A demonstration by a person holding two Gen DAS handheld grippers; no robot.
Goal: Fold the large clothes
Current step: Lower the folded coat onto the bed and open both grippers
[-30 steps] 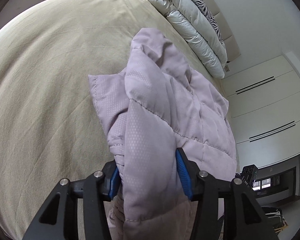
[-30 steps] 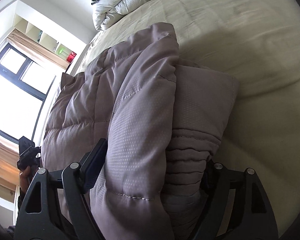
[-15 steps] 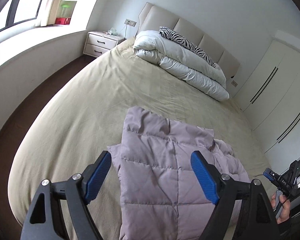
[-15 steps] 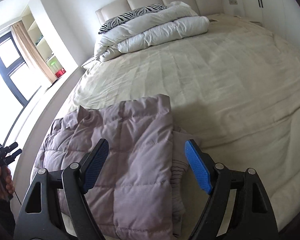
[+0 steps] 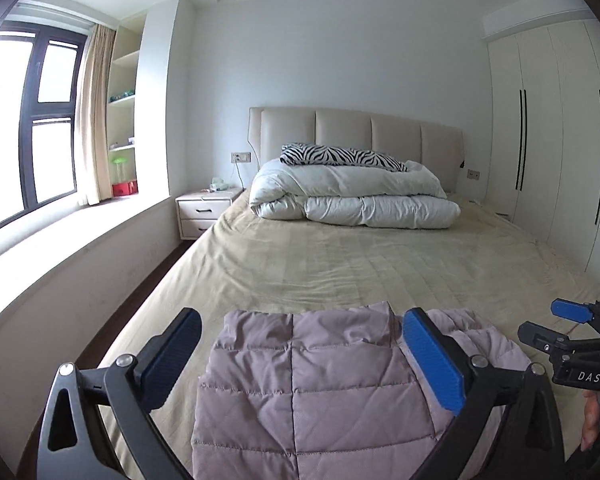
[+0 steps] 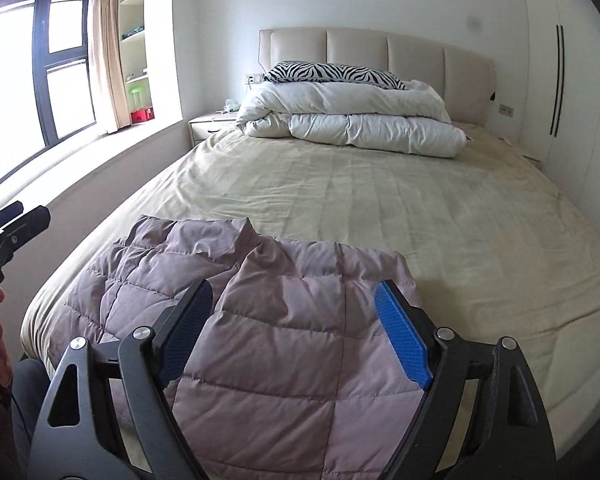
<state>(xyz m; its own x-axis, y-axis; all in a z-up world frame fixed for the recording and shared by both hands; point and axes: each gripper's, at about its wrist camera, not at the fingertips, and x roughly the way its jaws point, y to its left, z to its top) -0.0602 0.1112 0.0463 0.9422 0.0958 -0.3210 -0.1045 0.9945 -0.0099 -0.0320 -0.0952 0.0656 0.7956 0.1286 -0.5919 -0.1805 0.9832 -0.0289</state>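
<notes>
A mauve quilted jacket (image 5: 308,384) lies folded at the near end of the bed (image 5: 360,264), also seen in the right wrist view as the jacket (image 6: 284,332). My left gripper (image 5: 300,344) hovers above it with its jaws opening and nothing between the blue pads. My right gripper (image 6: 294,316) hangs over the jacket's right half, its jaws opening too, and is empty. It shows in the left wrist view as the right gripper (image 5: 560,324) at the right edge. The left gripper (image 6: 12,224) shows at the left edge of the right wrist view.
A folded white duvet (image 5: 352,200) with a zebra-print pillow (image 5: 340,156) lies by the headboard. A white nightstand (image 5: 204,212) stands left of the bed, under a window sill. White wardrobes (image 5: 556,152) line the right wall. A person's hand (image 5: 592,420) holds the right gripper.
Both grippers let go of the jacket, opened wide and rose up and back from it. The jacket now lies flat on the bed and the views have tilted up toward the headboard.
</notes>
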